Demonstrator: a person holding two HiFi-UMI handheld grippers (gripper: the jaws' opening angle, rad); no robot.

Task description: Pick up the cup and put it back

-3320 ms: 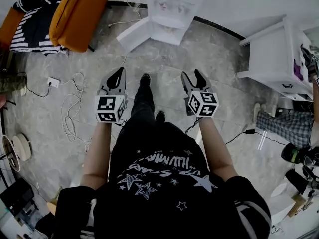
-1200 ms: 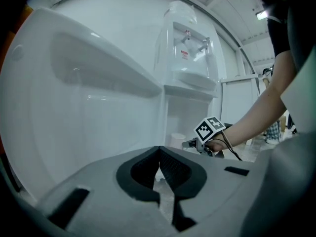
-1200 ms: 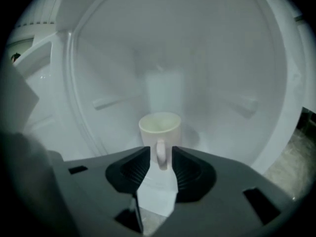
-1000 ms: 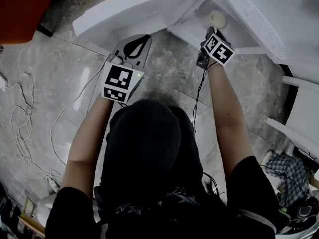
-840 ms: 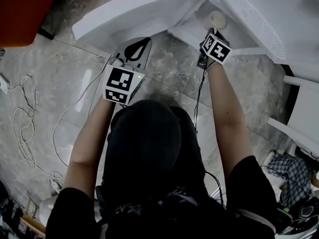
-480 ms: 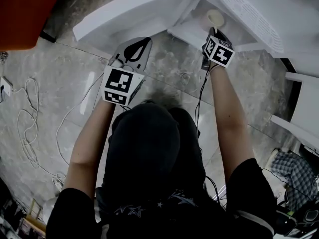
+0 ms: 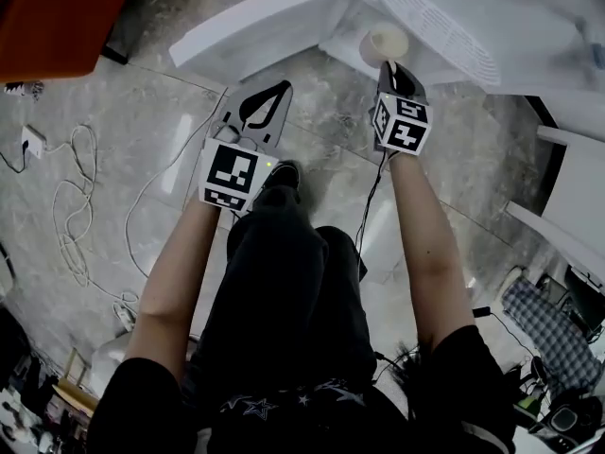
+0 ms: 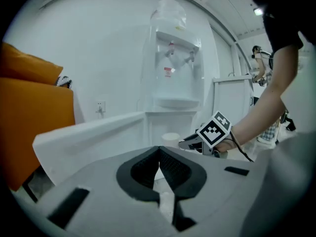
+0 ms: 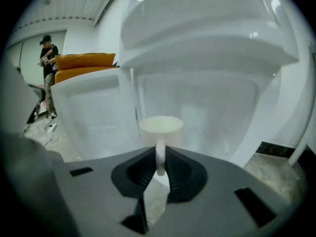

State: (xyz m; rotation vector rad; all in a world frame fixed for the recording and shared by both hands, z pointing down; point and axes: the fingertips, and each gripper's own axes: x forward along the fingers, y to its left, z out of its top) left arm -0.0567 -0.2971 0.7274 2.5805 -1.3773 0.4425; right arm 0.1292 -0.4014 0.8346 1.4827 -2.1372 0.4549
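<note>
Right gripper view: the right gripper (image 9: 159, 168) has the cup (image 9: 161, 131) by its handle (image 9: 160, 154). The jaws have just been closing and now pinch that thin upright handle between them.
Cup: cream, upright, mouth up, with its body just beyond the jaw tips. Its base is hidden behind the gripper, so I can't tell whether it is clear of the shelf.
Where it is: at the front edge of the lower compartment (image 9: 217, 117) of the water dispenser (image 7: 444, 26). It is just beside the swung-open door (image 7: 255, 22).
Left gripper: the left gripper (image 8: 159, 157) has its jaws together with nothing between them. It hangs over the floor (image 7: 142, 112) by the door's outer face, well apart from the cup.
Step in hand: my read is that this is the pick-up half, with the grip made and the lift under way. The put-back is not yet done.
Doing it well: hold the handle vertical and don't roll the wrist, because a cup held by a narrow handle will probably want to swing. Draw it straight out, clear of the compartment's front edge and the door. For the return, come in level and set the base flat, well in from the front edge. Only then let the jaws part.
Watch for: the pinch sits close to the jaw tips, so a bump on the door edge could pivot the cup.
</note>
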